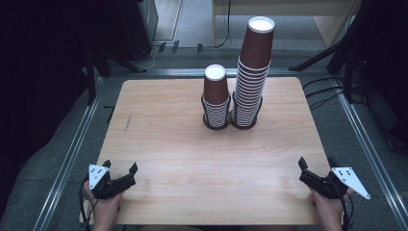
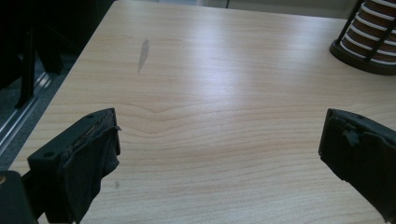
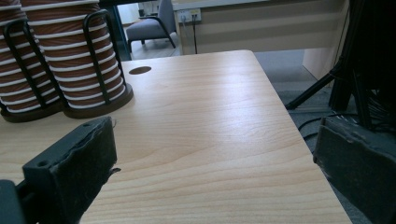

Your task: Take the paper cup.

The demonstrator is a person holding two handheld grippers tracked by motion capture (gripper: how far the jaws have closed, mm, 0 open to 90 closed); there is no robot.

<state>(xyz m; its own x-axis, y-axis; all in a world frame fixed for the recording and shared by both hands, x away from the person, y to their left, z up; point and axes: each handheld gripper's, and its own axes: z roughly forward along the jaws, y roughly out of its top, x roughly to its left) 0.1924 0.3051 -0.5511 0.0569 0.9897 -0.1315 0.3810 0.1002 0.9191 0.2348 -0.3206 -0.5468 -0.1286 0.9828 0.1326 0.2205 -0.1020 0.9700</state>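
Observation:
Two stacks of brown paper cups stand in a black wire holder point(image 1: 230, 122) at the table's far middle. The short stack point(image 1: 216, 96) is on the left, the tall stack point(image 1: 252, 72) on the right. In the right gripper view both stacks point(image 3: 70, 51) fill the upper left. My left gripper point(image 1: 120, 167) rests at the near left corner, jaws wide apart with nothing between them. My right gripper point(image 1: 317, 161) sits at the near right corner, equally open and empty. The left gripper point(image 2: 219, 140) faces bare wood. The right gripper point(image 3: 215, 154) faces the table's right edge.
The wooden table point(image 1: 192, 154) has a dark smudge point(image 1: 127, 124) near its left side. A small round hole point(image 3: 140, 70) marks the far right part of the top. Dark stands and cables point(image 1: 337, 86) surround the table on the floor.

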